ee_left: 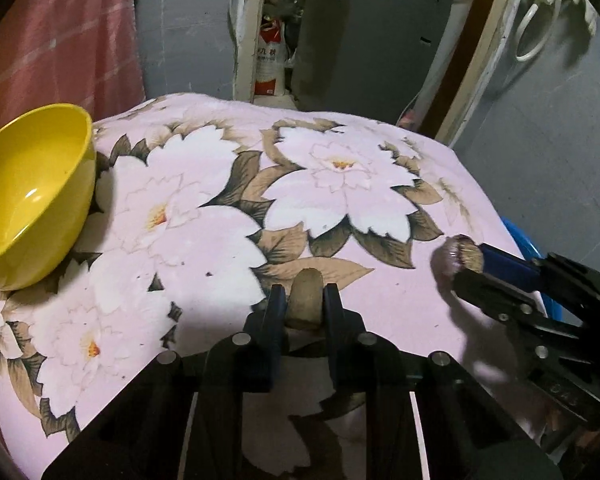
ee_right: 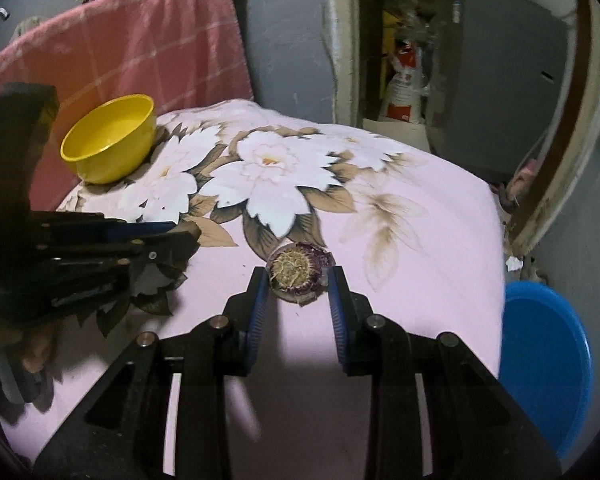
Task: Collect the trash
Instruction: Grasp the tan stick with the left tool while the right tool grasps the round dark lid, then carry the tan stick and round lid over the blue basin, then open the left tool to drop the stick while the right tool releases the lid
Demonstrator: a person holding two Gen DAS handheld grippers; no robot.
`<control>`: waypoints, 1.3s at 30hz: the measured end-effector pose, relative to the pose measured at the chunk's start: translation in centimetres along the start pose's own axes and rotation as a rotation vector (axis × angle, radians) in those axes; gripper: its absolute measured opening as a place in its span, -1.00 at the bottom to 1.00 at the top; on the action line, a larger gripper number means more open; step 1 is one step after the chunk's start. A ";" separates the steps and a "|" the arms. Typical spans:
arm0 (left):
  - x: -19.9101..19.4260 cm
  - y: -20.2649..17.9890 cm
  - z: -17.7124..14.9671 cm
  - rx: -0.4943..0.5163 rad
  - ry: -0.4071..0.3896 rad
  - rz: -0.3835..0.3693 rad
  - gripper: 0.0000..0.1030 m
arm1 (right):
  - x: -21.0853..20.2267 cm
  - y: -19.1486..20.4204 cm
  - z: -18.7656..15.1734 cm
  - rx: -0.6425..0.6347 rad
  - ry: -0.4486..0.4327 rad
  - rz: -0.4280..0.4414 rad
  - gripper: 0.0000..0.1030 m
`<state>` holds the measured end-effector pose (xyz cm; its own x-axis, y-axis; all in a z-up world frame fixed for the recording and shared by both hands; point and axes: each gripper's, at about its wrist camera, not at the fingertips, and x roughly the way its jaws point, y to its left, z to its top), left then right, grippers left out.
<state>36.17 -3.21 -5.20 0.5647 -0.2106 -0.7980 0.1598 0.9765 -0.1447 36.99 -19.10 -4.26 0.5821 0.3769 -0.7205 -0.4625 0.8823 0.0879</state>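
My left gripper (ee_left: 300,292) is shut on a brown, rounded scrap of trash (ee_left: 307,296), held just over the pink floral cloth (ee_left: 220,208). My right gripper (ee_right: 298,278) is around a purple onion end with dried roots (ee_right: 296,274); its fingers stand close on both sides of it, on the cloth (ee_right: 400,280). In the left wrist view the right gripper (ee_left: 466,258) shows at the right edge with the onion end (ee_left: 456,256) at its tips. The left gripper (ee_right: 184,232) shows at the left of the right wrist view. A yellow bowl (ee_left: 32,196) stands at the cloth's far left; it also shows in the right wrist view (ee_right: 110,140).
A blue plastic basin (ee_right: 540,360) sits below the table's right edge. A pink towel (ee_right: 120,40) hangs behind the bowl. A grey cabinet (ee_left: 364,36) and a red-and-white bag (ee_left: 270,60) stand beyond the far edge.
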 end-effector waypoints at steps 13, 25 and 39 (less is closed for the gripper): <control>-5.2 -9.8 -0.3 0.067 -0.310 -0.206 -0.70 | -12.6 -5.1 -3.8 0.152 -0.384 -0.208 -0.26; -4.4 -21.0 2.2 0.191 -0.335 -0.338 -0.70 | -17.7 -12.0 -6.9 0.267 -0.408 -0.360 -0.26; -0.3 -23.5 1.5 0.194 -0.214 -0.326 -0.51 | -15.7 -15.1 -8.6 0.332 -0.331 -0.352 -0.11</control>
<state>33.50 -26.12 -0.71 0.6112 -0.5313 -0.5866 0.4950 0.8350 -0.2405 29.03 -40.75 -0.21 0.8652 0.0664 -0.4971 -0.0006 0.9913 0.1314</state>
